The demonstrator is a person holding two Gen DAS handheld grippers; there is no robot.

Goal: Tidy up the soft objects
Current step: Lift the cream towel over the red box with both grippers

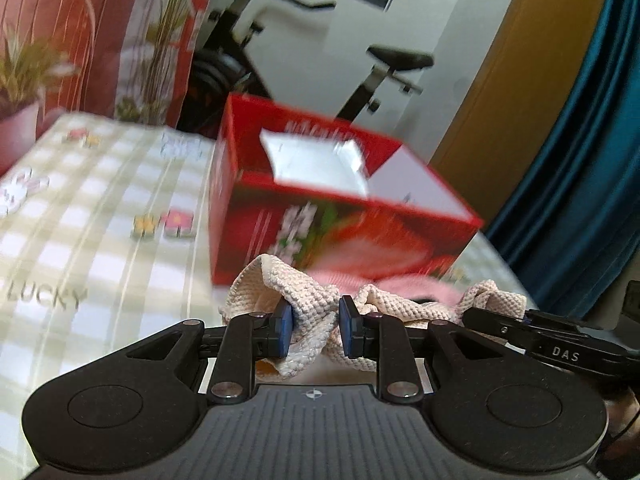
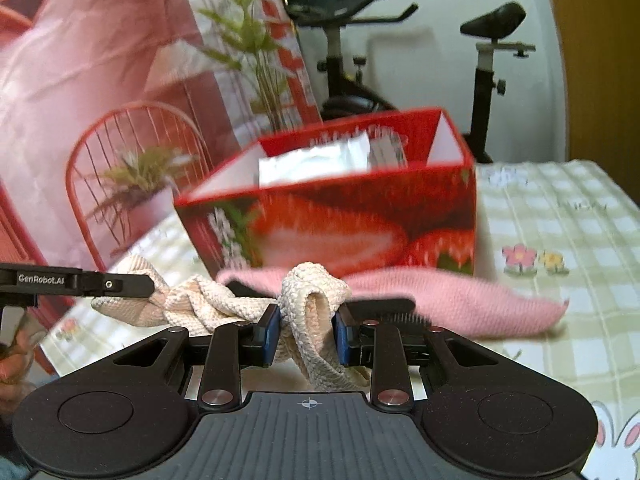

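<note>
A cream knitted cloth [image 1: 308,312] hangs stretched between both grippers above the checked table. My left gripper [image 1: 315,330] is shut on one bunched end of it. My right gripper [image 2: 305,334] is shut on the other end of the cream cloth [image 2: 312,296]. In the left wrist view the right gripper's fingers [image 1: 496,322] show at the right; in the right wrist view the left gripper's fingers [image 2: 120,282] show at the left. A pink knitted cloth [image 2: 460,300] lies on the table behind it. An open red strawberry-print box [image 2: 360,224] with white folded items [image 2: 316,164] inside stands beyond.
The green-checked tablecloth [image 1: 100,216] covers the table. A potted plant [image 2: 140,184] and a red wire chair [image 2: 104,136] stand beside the table. An exercise bike [image 2: 484,64] is behind the box. A blue curtain [image 1: 592,140] hangs at the right in the left wrist view.
</note>
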